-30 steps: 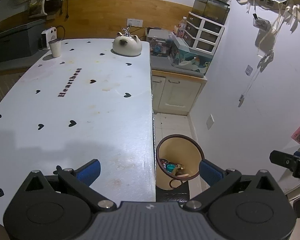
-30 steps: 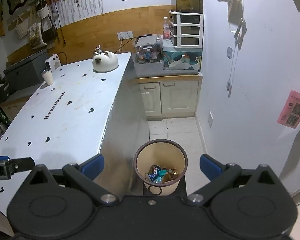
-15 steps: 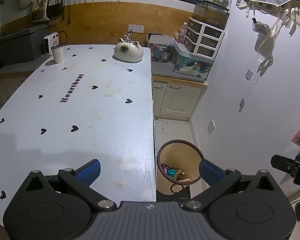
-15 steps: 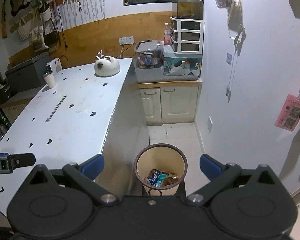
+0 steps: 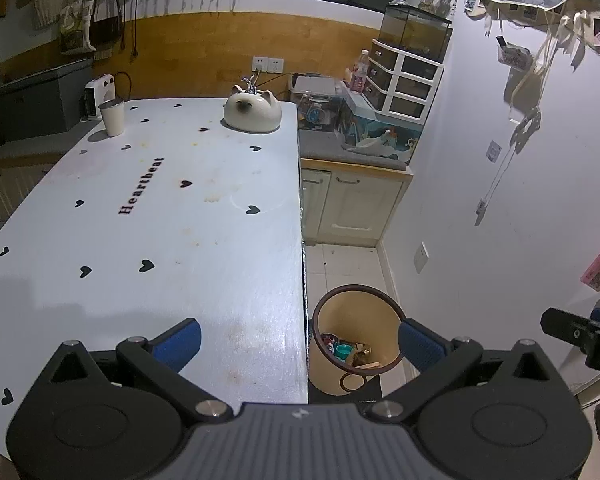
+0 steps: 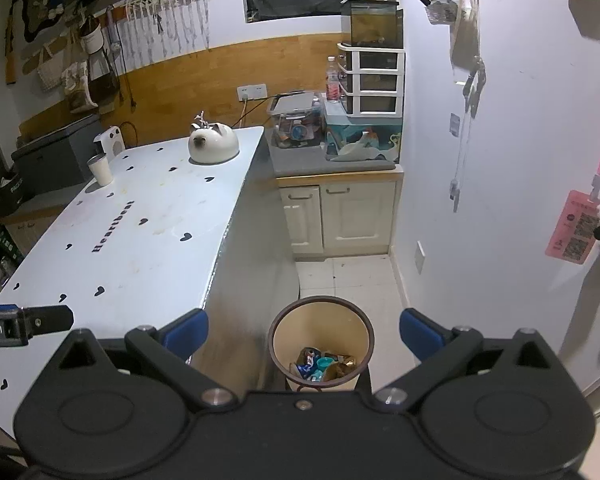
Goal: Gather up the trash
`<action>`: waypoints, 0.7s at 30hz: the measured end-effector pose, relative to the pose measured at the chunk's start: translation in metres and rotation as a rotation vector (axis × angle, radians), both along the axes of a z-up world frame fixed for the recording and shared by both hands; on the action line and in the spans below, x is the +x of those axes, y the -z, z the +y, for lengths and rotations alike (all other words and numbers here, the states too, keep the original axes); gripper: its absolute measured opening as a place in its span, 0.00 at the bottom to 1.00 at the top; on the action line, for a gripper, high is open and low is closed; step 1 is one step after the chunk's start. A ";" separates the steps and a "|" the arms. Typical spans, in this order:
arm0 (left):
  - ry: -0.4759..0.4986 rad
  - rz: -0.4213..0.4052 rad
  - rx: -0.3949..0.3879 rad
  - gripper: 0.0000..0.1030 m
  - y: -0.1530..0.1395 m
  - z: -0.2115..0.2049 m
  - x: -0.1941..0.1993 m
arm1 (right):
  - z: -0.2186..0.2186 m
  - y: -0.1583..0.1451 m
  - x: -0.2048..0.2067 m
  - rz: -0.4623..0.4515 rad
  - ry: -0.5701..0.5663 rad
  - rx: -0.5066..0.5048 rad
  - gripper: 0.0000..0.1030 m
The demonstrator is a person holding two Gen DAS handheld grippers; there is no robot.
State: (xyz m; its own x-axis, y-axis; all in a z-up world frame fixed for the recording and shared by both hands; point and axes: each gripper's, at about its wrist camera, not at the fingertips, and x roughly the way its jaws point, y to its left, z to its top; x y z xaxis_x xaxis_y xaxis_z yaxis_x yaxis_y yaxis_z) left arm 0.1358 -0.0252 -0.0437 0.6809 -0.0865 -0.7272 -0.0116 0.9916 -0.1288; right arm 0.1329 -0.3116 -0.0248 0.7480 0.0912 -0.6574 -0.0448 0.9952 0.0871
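Note:
A beige trash bin (image 5: 336,376) with a brown rim stands on the floor beside the white table (image 5: 160,216); it also shows in the right wrist view (image 6: 284,344). Several colourful wrappers (image 6: 324,364) lie at its bottom. My left gripper (image 5: 298,340) is open and empty, held over the table's right front edge. My right gripper (image 6: 304,330) is open and empty, held high above the bin. Each gripper's tip shows at the edge of the other's view.
On the table stand a white cat-shaped pot (image 5: 252,112) and a paper cup (image 5: 113,117) at the far end. A cream cabinet (image 6: 340,216) with boxes and drawers stands behind the bin. A white wall (image 6: 500,200) runs along the right.
Both grippers have drawn up and back a little, so the bin sits lower in both views. Both stay open and empty.

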 end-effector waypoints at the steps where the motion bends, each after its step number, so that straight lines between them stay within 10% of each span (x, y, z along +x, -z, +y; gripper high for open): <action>1: 0.001 0.001 0.001 1.00 0.000 -0.001 0.000 | 0.000 0.000 0.000 0.000 0.001 0.000 1.00; 21: 0.000 -0.001 0.007 1.00 -0.002 -0.003 0.001 | -0.001 0.002 -0.001 -0.001 0.003 -0.001 1.00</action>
